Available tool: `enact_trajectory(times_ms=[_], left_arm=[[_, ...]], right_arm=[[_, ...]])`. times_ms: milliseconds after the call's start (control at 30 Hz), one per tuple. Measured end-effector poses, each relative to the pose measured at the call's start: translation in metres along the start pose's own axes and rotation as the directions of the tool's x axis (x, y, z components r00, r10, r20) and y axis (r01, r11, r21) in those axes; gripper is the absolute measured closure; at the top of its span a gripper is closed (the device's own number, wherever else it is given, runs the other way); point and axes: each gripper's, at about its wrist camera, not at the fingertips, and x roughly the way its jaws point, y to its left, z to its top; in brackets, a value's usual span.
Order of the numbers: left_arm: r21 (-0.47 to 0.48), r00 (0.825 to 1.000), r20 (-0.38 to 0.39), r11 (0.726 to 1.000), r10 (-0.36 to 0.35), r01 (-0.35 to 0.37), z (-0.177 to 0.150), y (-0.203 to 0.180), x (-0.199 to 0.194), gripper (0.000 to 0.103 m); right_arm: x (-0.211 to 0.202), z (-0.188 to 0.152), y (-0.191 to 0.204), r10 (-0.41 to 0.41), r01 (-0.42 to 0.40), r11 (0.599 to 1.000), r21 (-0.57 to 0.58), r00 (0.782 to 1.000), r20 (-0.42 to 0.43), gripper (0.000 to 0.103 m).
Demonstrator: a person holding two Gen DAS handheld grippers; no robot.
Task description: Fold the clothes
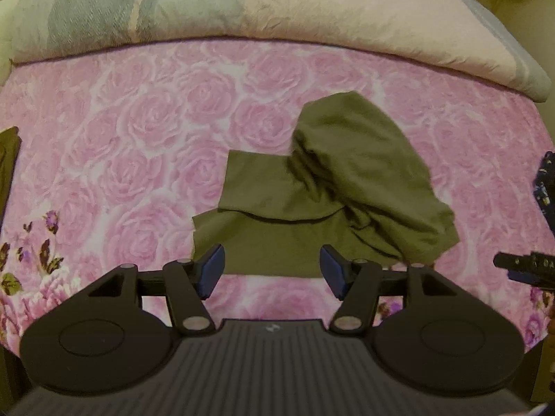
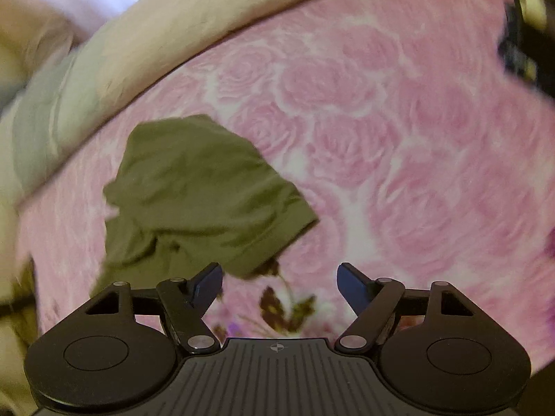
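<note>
An olive-green garment point(image 1: 312, 201) lies partly folded on a pink rose-print bedspread point(image 1: 138, 131). Its right side is bunched up in a loose hump; its near hem lies flat. My left gripper point(image 1: 272, 272) hovers open just above that near hem, nothing between its blue pads point(image 1: 211, 270). In the right wrist view the same garment point(image 2: 197, 190) lies to the left and ahead. My right gripper point(image 2: 279, 286) is open and empty, over the bare bedspread point(image 2: 399, 138) beside the garment's right corner. The right gripper's black tip point(image 1: 520, 265) shows at the right edge of the left wrist view.
A cream and grey-green quilt point(image 1: 242, 10) is rolled along the far side of the bed; it also appears as the quilt point(image 2: 104, 52) at upper left. A dark object point(image 1: 8, 159) sits at the left edge. Dark patterned items point(image 2: 520, 34) lie at the right.
</note>
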Motion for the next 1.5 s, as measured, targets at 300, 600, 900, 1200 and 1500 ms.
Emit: enact_trajectory(times_ms=[300,600,900,1200,1500], left_arm=[[0.014,1.0,-0.007,0.999,-0.03,0.03,0.014,0.038,0.08,0.047],[0.011,1.0,0.002,1.0,-0.016,0.016,0.032,0.067,0.106,0.05],[0.114,0.996,0.015,0.99,-0.09,0.088,0.052,0.057,0.127,0.05],[0.31,0.976,-0.021,0.927,-0.215,0.211,0.085,0.011,0.183,0.048],[0.179,0.932,-0.163,0.92,-0.323,0.35,0.092,-0.011,0.238,0.101]], right_arm=[[0.086,0.012,-0.032,-0.011,0.005,0.999,0.047,0.991,0.134,0.04],[0.098,0.002,-0.019,0.033,-0.02,0.996,-0.084,0.986,0.165,0.099],[-0.044,-0.004,-0.086,-0.249,0.291,0.95,-0.11,0.924,0.289,0.1],[-0.061,0.004,-0.128,-0.439,0.466,0.884,-0.031,0.853,0.283,0.099],[-0.05,0.015,-0.132,-0.445,0.476,0.877,-0.066,0.856,0.262,0.099]])
